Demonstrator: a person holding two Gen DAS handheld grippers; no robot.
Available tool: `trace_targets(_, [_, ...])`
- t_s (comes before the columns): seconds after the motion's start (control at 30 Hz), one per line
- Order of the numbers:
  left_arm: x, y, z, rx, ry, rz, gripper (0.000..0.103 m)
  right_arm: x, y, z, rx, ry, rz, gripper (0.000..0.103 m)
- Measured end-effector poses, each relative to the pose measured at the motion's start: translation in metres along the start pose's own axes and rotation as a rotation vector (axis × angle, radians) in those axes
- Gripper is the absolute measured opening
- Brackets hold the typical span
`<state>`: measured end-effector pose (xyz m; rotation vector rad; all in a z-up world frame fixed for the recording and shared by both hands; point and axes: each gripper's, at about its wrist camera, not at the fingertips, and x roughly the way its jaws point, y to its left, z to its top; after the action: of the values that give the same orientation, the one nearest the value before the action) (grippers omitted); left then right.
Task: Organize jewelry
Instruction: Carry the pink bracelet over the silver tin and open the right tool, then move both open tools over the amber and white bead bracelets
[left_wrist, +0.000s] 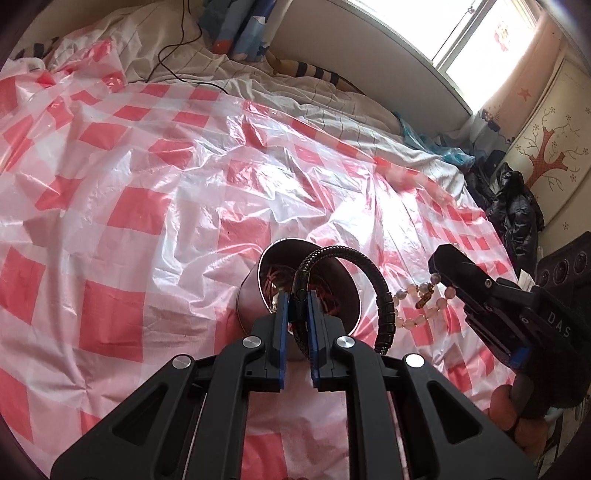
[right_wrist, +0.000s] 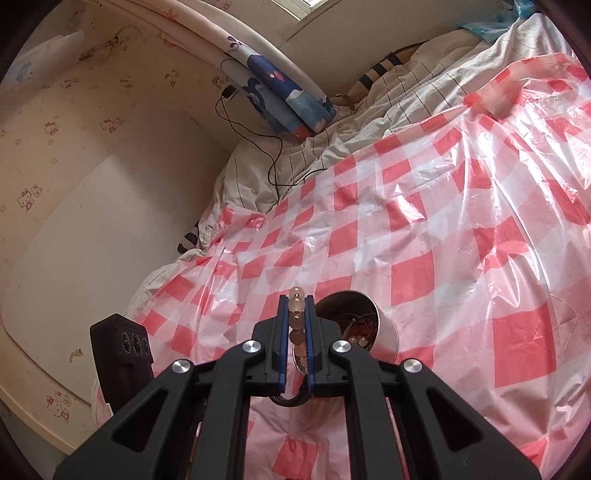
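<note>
My left gripper (left_wrist: 297, 295) is shut on a black braided bracelet (left_wrist: 373, 273), which arches up and to the right above a metal cup (left_wrist: 255, 291). The cup (right_wrist: 386, 332) stands on the checked sheet and holds red and beaded jewelry. My right gripper (right_wrist: 296, 299) is shut on a pink bead bracelet (right_wrist: 296, 295). In the left wrist view the right gripper (left_wrist: 448, 258) sits right of the cup, with the bead bracelet (left_wrist: 421, 306) hanging from it. The black bracelet (right_wrist: 291, 400) shows low between my right fingers.
A red-and-white checked plastic sheet (left_wrist: 147, 206) covers the bed. A white striped quilt (left_wrist: 332, 99) and a blue patterned pillow (right_wrist: 284, 92) lie at the back. A black cable (right_wrist: 273, 162) runs over the quilt. A black speaker (right_wrist: 122, 354) stands beside the bed.
</note>
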<state>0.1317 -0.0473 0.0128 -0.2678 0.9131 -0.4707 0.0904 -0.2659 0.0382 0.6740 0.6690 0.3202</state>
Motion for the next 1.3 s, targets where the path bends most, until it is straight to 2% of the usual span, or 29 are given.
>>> trace_targets(0.1, [0.011,-0.003,0.006,0.001,-0.019,0.032,0.009,0.017,0.005,0.004,-0.039,0.005,-0.029,0.009])
trace_targets(0.17, [0.021,-0.004,0.007,0.015,-0.009,0.050,0.015,0.033,0.010,0.007,-0.070,0.020,-0.062,0.009])
trace_targets(0.27, [0.030,-0.001,0.003,0.017,0.020,0.052,0.026,0.059,0.013,0.003,-0.108,0.094,-0.122,0.009])
trace_targets(0.3, [0.028,0.000,0.003,0.012,0.017,0.042,0.028,0.063,0.013,-0.001,-0.114,0.114,-0.140,0.014])
trace_targets(0.33, [0.026,-0.001,0.004,0.009,0.012,0.040,0.031,0.065,0.012,-0.005,-0.118,0.131,-0.169,0.037])
trace_targets(0.4, [0.020,-0.001,0.003,0.015,0.002,0.066,0.040,0.062,0.008,-0.006,-0.106,0.125,-0.199,0.067])
trace_targets(0.43, [0.016,0.000,0.001,0.012,-0.005,0.059,0.046,0.057,0.008,-0.006,-0.109,0.114,-0.190,0.067])
trace_targets(0.57, [0.004,-0.002,-0.011,0.077,-0.003,0.145,0.049,0.036,0.012,-0.004,-0.122,0.084,-0.185,0.067])
trace_targets(0.67, [-0.009,-0.009,-0.024,0.186,-0.019,0.240,0.051,0.022,0.012,-0.007,-0.124,0.084,-0.198,0.071])
trace_targets(0.77, [-0.024,-0.016,-0.034,0.274,-0.046,0.295,0.051,0.009,0.009,-0.014,-0.100,0.100,-0.204,0.072])
trace_targets(1.0, [-0.060,-0.025,-0.051,0.379,-0.102,0.346,0.058,-0.017,0.008,-0.034,-0.045,0.128,-0.200,0.076])
trace_targets(1.3, [-0.085,-0.032,-0.072,0.425,-0.121,0.362,0.058,-0.036,0.021,-0.063,-0.073,0.172,-0.214,0.078])
